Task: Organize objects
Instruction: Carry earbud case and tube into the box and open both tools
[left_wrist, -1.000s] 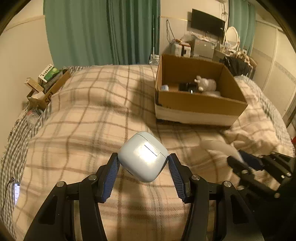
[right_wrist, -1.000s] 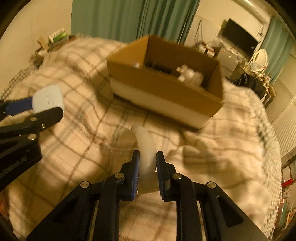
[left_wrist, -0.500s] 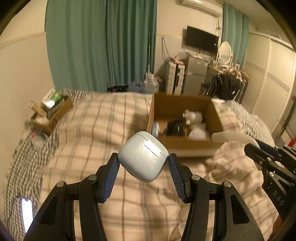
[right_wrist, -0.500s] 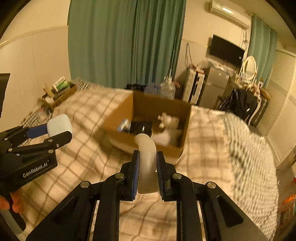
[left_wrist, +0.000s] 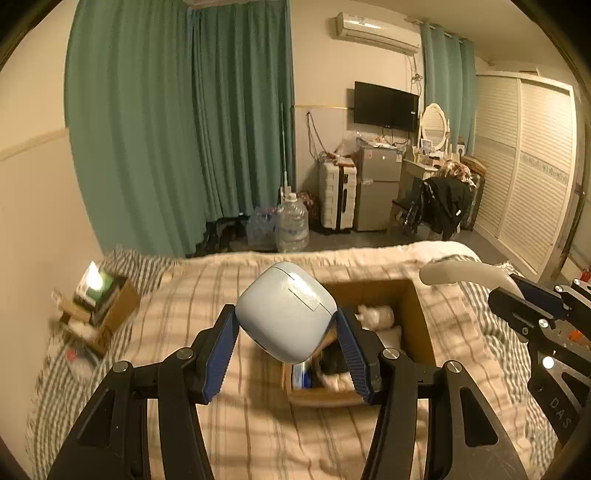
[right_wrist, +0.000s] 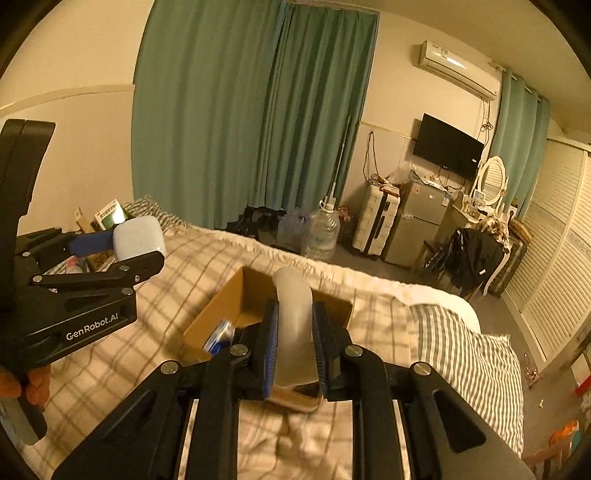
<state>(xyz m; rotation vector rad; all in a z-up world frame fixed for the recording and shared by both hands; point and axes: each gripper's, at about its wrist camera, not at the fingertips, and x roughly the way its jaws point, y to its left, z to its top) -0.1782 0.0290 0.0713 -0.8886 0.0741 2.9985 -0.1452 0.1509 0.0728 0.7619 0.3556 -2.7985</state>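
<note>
My left gripper (left_wrist: 286, 328) is shut on a pale blue rounded case (left_wrist: 286, 310) and holds it in the air above the near left part of an open cardboard box (left_wrist: 419, 314) on the bed. The case also shows in the right wrist view (right_wrist: 138, 236). My right gripper (right_wrist: 294, 332) is shut on a curved white plastic piece (right_wrist: 294, 306), held above the box (right_wrist: 221, 302); that piece also shows at the right of the left wrist view (left_wrist: 461, 273). The box holds a white toy (left_wrist: 373, 314), a blue item (left_wrist: 301, 373) and dark things.
The bed has a plaid blanket (left_wrist: 258, 424) and a striped sheet (right_wrist: 461, 354). A small carton of clutter (left_wrist: 99, 306) sits at the bed's left edge. Water jugs (left_wrist: 291, 225), a fridge (left_wrist: 376, 188), a chair with dark clothes (left_wrist: 443, 206) and teal curtains (left_wrist: 184, 129) stand beyond.
Both grippers have risen and moved forward with their loads, from low over the blanket to above the box. The room beyond the bed has come into view.
</note>
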